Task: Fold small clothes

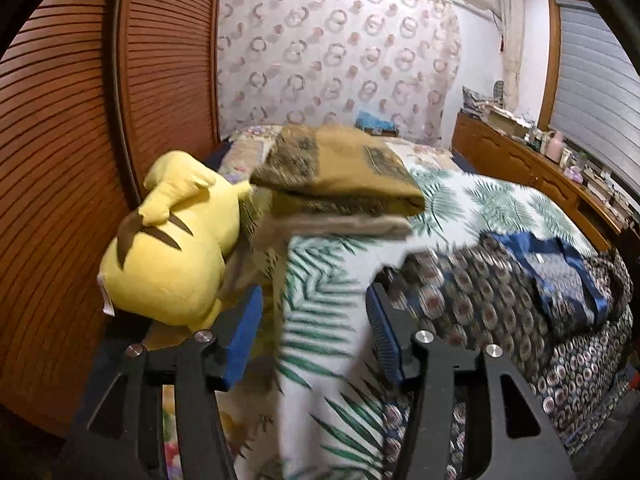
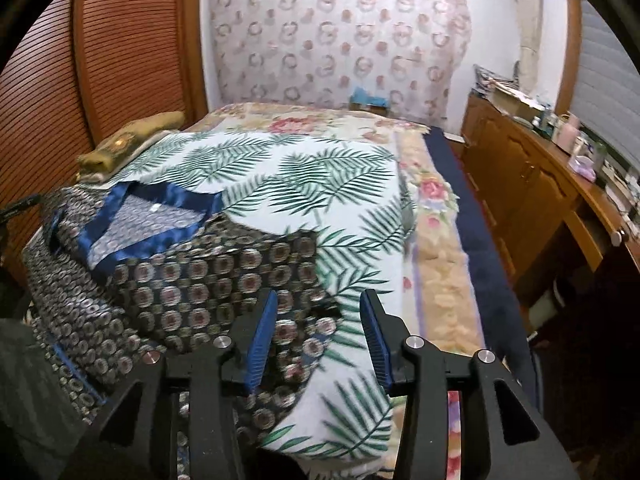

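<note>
A dark garment with round medallion print and blue satin trim (image 2: 192,280) lies spread over the near left part of the bed; in the left wrist view the same garment (image 1: 492,284) sits to the right. My right gripper (image 2: 318,332) is open just above its near right edge, and the pads touch no cloth. My left gripper (image 1: 316,332) is open over the leaf-print sheet (image 1: 320,280), left of the garment, with nothing gripped. A stack of folded olive clothes (image 1: 340,176) rests farther back, and in the right wrist view the stack (image 2: 124,144) is at far left.
A yellow plush toy (image 1: 172,240) lies at the bed's left edge against a louvred wooden wardrobe (image 1: 80,120). A long wooden dresser (image 2: 520,184) crowded with small items runs along the right. A floral blanket (image 2: 432,248) covers the bed's right side.
</note>
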Demonstrator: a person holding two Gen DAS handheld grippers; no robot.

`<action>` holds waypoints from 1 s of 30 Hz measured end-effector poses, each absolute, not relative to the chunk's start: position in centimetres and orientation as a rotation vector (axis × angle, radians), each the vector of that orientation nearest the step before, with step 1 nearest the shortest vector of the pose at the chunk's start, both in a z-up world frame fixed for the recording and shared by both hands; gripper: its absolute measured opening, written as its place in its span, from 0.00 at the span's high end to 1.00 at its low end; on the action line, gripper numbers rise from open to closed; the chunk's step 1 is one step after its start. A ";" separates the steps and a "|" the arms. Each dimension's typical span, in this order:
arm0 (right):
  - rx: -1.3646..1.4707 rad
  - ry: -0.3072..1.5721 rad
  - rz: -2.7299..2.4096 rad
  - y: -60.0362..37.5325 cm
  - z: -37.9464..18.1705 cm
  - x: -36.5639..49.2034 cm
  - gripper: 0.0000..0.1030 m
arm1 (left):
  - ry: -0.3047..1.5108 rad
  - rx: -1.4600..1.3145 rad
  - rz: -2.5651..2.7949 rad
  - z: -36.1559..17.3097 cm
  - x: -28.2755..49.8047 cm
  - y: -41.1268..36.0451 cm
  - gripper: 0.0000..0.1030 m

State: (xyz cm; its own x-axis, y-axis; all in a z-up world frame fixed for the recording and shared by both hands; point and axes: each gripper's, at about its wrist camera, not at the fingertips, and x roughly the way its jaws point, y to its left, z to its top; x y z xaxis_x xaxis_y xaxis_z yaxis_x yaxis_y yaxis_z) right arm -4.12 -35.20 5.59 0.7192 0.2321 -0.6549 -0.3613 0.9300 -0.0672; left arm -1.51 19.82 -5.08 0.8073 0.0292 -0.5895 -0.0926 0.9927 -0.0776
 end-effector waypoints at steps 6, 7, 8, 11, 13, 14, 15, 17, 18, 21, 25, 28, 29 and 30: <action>-0.131 0.737 0.255 -36.9 3.4 -0.4 0.57 | 0.640 -0.108 0.038 -5.4 0.8 20.7 0.42; -0.127 0.744 0.242 -36.9 2.9 0.3 0.57 | 0.654 -0.105 0.031 -5.7 1.2 20.6 0.42; -0.116 0.747 0.242 -36.9 2.6 0.9 0.57 | 0.672 -0.094 0.036 -6.1 1.8 20.5 0.42; -0.075 0.759 0.279 -35.7 2.1 2.3 0.57 | 0.700 -0.083 0.036 -6.7 2.7 20.2 0.42; -0.080 0.759 0.309 -34.6 2.1 2.4 0.57 | 0.711 -0.084 0.031 -7.1 3.0 20.1 0.42; -0.088 0.762 0.323 -33.9 2.1 2.4 0.57 | 0.719 -0.083 0.030 -7.3 3.1 20.1 0.42; -0.099 0.763 0.333 -33.2 2.2 2.2 0.57 | 0.725 -0.082 0.027 -7.5 3.2 20.0 0.42; -0.121 0.768 0.351 -32.2 2.2 1.6 0.57 | 0.740 -0.082 0.008 -7.8 3.4 19.8 0.42; -0.131 0.772 0.354 -32.0 2.2 1.4 0.57 | 0.746 -0.079 0.003 -8.0 3.4 19.6 0.42; -0.167 0.792 0.341 -31.7 1.8 0.8 0.56 | 0.752 -0.066 -0.015 -8.1 3.2 19.1 0.42; -0.140 0.806 0.350 -32.2 1.9 0.2 0.56 | 0.758 -0.076 -0.038 -8.1 3.1 18.7 0.42; -0.162 0.814 0.362 -32.1 2.0 0.0 0.56 | 0.760 -0.082 -0.049 -8.1 3.1 18.5 0.42; -0.168 0.819 0.362 -32.0 2.1 0.0 0.56 | 0.764 -0.085 -0.051 -8.2 3.1 18.4 0.42; -0.169 0.827 0.362 -32.2 1.7 0.6 0.56 | 0.771 -0.089 -0.054 -8.3 3.2 18.3 0.42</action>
State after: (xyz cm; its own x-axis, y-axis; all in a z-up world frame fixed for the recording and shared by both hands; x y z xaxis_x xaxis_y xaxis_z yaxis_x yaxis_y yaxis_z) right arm 0.65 -32.17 1.66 0.6207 0.2480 -0.7438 -0.3781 0.9257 -0.0069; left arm 3.19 18.31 -8.30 0.7162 -0.0819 -0.6930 0.0165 0.9948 -0.1005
